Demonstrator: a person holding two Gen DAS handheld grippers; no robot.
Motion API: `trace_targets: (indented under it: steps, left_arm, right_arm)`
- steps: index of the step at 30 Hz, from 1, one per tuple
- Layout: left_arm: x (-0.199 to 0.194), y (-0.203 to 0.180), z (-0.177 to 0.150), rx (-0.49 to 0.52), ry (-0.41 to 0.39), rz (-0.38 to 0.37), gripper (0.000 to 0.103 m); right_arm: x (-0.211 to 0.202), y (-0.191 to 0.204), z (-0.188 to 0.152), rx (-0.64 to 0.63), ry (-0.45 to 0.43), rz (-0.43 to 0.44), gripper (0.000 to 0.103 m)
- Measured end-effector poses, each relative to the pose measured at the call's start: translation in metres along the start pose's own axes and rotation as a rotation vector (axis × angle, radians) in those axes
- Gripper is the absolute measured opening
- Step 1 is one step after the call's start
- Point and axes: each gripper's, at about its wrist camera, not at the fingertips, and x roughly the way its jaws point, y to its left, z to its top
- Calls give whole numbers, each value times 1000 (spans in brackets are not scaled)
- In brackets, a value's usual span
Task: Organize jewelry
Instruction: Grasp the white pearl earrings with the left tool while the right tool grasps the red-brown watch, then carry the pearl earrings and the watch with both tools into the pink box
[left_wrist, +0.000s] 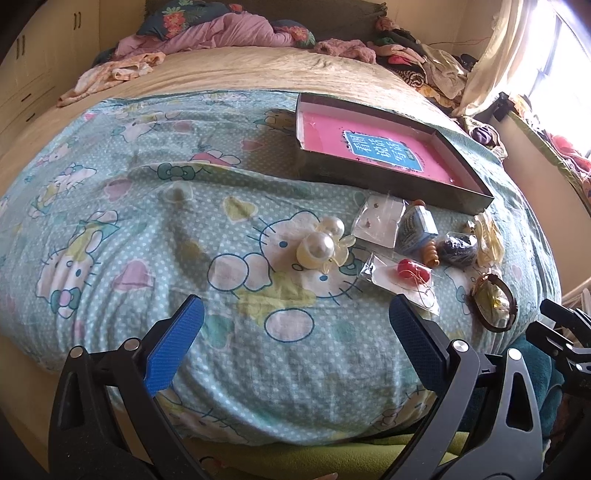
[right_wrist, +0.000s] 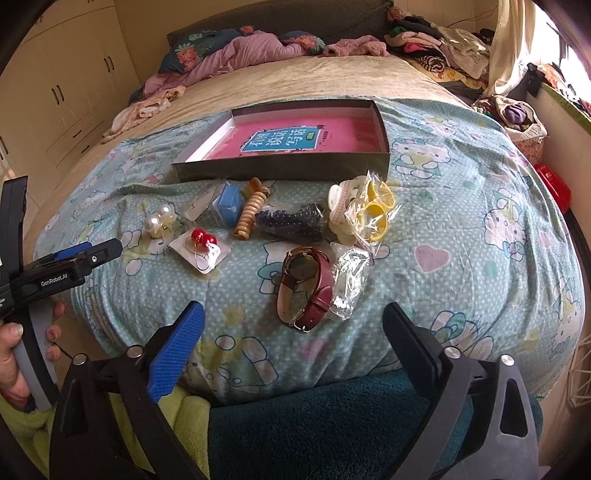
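Note:
Jewelry lies on a cartoon-print sheet (right_wrist: 461, 206) in front of a dark shallow box (right_wrist: 284, 170) lined with a pink book. Left to right there are pearl earrings (right_wrist: 159, 221), red bead earrings (right_wrist: 202, 235) on a bagged card, a blue box (right_wrist: 229, 205), a wooden bead bracelet (right_wrist: 251, 214), dark beads (right_wrist: 295, 219) and bagged yellow rings (right_wrist: 375, 214). A red-strapped watch (right_wrist: 304, 286) lies nearest, just beyond my right gripper (right_wrist: 293, 308), which is open and empty. My left gripper (left_wrist: 295, 306) is open above the sheet, short of the pearl earrings (left_wrist: 321, 243).
Crumpled clothes (right_wrist: 258, 48) and pillows are piled at the head of the bed. Wardrobes (right_wrist: 66, 85) stand on the left and a bright window (left_wrist: 554, 62) on the right. A hand (right_wrist: 14, 354) holds the left gripper's handle. A clear bag (right_wrist: 347, 280) lies beside the watch.

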Motion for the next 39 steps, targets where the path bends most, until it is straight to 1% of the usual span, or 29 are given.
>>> trace_targets:
  steps: [1, 5, 7, 8, 9, 11, 12, 13, 16, 19, 21, 23, 24, 27, 29, 30, 31, 37, 39]
  left_arm:
    - [2, 2, 1, -2, 3, -6, 94]
    - [14, 5, 5, -2, 12, -4, 94]
    - [20, 5, 7, 6, 14, -4, 94]
    - [24, 5, 8, 9, 19, 0, 94]
    - [27, 5, 10, 10, 24, 1, 94]
    - [34, 5, 13, 16, 28, -4, 94]
    - [38, 4, 14, 18, 32, 3, 94]
    - [41, 4, 15, 21, 35, 2, 94]
    - [51, 2, 19, 32, 35, -5, 94]
    - [60, -1, 25, 52, 31, -9, 94]
    - [67, -4, 26, 75, 32, -5, 93]
    - [73, -6, 28, 93, 37, -7, 81]
    - [74, -9, 27, 106, 33, -4, 78]
    - [77, -12, 29, 135, 25, -8, 65]
    - [76, -12, 30, 138, 15, -26, 42]
    - [75, -11, 31, 138, 9, -35, 36]
    - [74, -10, 33, 136, 5, -48, 26]
    - [65, -4, 41, 108, -3, -93, 26]
    - [57, -3, 42, 106, -19, -97, 26]
  right_arm:
    - [5, -1, 1, 4, 17, 7, 77]
    - [24, -7, 0, 31, 65, 36, 72]
    - [31, -9, 0, 40, 78, 53, 60]
    - [34, -10, 0, 41, 77, 61, 56]
    - [35, -11, 0, 42, 72, 64, 48]
    - [37, -11, 2, 31, 53, 78, 37]
    - [37, -11, 3, 26, 47, 85, 26]
    - [36, -12, 4, 21, 38, 97, 21]
    - [34, -12, 9, -8, 6, 112, 18]
    - [33, -13, 16, -43, -26, 98, 17]
    - [35, -16, 21, -40, -29, 99, 17]
    - [39, -20, 26, -27, -28, 112, 17]
    - [40, -22, 29, -25, -28, 114, 17]
    - [42, -23, 35, -27, -36, 135, 17]
    - [43, -23, 41, -28, -42, 149, 17]
    - [43, -22, 43, -30, -49, 157, 17]
    - [42, -21, 45, -33, -58, 161, 16]
    - [31, -24, 58, -33, -105, 189, 16]
    - [26, -26, 61, -32, -124, 197, 16]
